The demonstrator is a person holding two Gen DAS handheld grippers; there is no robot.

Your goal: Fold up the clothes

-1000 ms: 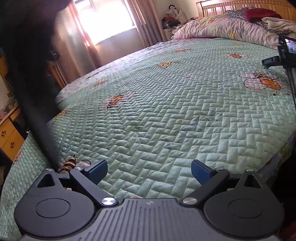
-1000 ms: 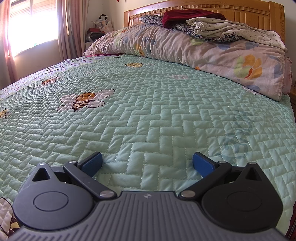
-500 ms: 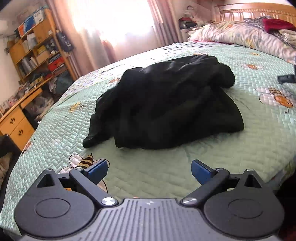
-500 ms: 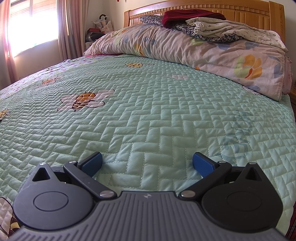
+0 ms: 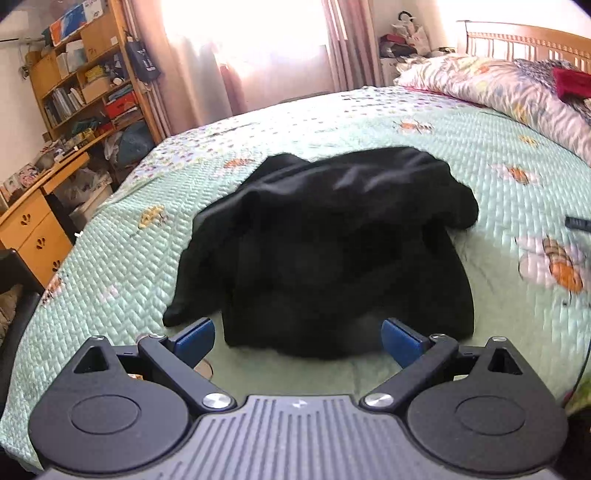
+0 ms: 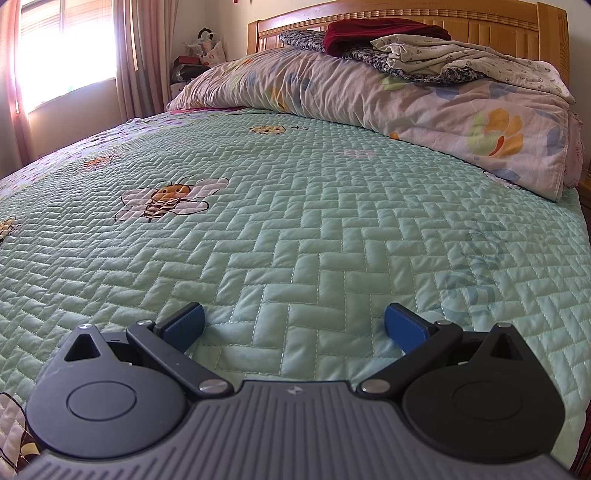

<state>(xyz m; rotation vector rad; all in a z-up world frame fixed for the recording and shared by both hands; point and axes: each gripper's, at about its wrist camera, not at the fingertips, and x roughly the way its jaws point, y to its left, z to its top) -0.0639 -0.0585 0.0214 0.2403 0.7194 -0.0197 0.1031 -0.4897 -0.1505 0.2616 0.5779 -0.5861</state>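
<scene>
1. On the green quilted bed (image 5: 122, 258), a black piece of clothing (image 5: 332, 251) lies in a messy heap, near the middle, with a floppy bit hanging out on its left side.
2. A second ago the left view showed only bare quilt and a dark blur, so the clothing has just landed on the bed.
3. Half a second ago it already lay in much the same heap, and the camera now looks at it from a bit closer.
4. The left claw (image 5: 297, 338) is spread wide and holds nothing; its blue pads (image 5: 194, 338) sit just near the closest edge of the heap.
5. The right claw (image 6: 293, 326) is also spread wide and empty, low over bare quilt, and its view has not changed at all.
6. Far off, a flowery blanket (image 6: 369, 92) and other clothes (image 6: 388, 33) are piled by the headboard.
7. I think folding has not begun: the heap likely needs to be pulled flat first, and the left claw looks ready to pinch an edge.
</scene>
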